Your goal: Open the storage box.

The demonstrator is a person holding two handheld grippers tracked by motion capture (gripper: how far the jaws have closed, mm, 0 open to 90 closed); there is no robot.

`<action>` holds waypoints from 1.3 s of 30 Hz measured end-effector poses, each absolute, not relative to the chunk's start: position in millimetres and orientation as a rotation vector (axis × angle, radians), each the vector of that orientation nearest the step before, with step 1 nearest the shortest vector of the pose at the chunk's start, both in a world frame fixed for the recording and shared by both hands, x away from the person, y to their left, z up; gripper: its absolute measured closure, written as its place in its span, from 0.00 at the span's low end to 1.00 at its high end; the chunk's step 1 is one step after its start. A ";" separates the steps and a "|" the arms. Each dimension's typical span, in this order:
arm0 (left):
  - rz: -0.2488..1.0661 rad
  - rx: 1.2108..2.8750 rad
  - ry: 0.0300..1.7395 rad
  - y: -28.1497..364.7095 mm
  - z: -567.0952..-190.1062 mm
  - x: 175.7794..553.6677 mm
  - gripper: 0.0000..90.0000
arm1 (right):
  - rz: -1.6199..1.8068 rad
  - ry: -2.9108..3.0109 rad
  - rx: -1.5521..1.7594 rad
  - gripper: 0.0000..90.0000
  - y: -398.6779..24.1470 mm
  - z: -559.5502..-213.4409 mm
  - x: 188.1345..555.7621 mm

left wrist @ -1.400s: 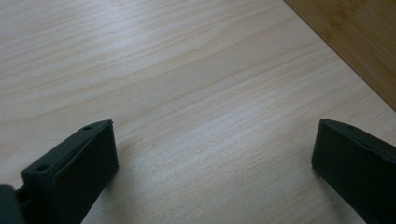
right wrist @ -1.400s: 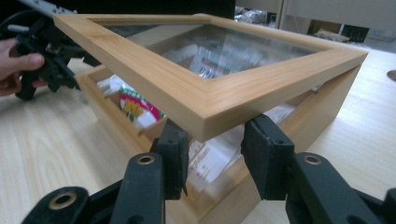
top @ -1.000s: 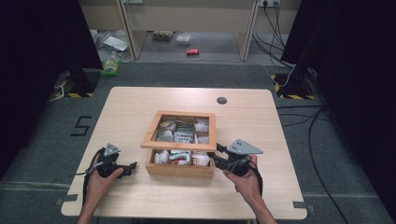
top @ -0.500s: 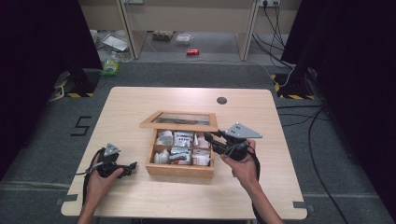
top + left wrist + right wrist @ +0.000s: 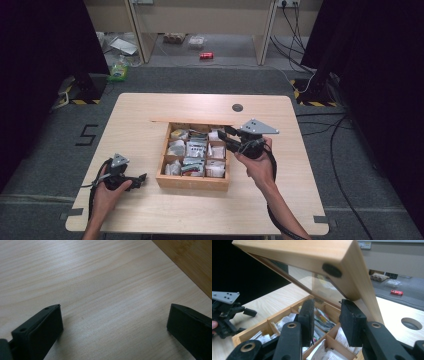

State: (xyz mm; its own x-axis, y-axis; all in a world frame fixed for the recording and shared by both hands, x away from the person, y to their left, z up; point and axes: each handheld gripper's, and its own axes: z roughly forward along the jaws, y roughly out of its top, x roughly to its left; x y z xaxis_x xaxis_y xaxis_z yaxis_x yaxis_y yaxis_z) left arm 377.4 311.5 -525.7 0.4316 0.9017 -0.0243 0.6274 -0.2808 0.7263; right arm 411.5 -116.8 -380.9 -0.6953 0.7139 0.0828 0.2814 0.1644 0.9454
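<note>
The right gripper [image 5: 327,320], jaws half apart and clamping nothing, props the raised lid [image 5: 352,272] just above its right finger [image 5: 352,322], so the lid may slip and slam onto the box [image 5: 192,181] if the finger slides; left gripper [image 5: 112,332] gapes empty

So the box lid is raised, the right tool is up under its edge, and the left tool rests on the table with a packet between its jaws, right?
Not quite. The left tool has nothing between its jaws; the left gripper view shows bare table there. The lid is raised, with the right tool under its edge.
</note>
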 end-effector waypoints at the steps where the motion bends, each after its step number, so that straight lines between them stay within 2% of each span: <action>1: 0.524 2.016 1.284 311.5 -525.7 377.4 0.00 | 1.549 2.063 0.952 0.71 -116.3 -380.5 413.0; 39: 0.524 2.016 1.284 311.5 -525.6 377.4 0.00 | 1.465 1.999 1.053 0.67 -104.1 -380.8 466.9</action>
State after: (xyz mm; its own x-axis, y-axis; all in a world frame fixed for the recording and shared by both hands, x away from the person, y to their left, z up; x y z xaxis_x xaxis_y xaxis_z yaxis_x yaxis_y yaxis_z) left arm 377.4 311.5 -525.6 0.4320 0.9016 -0.0240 0.6278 -0.2815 0.7257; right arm 466.9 -104.1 -380.8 -0.6103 0.7879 0.0821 0.3156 0.1467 0.9375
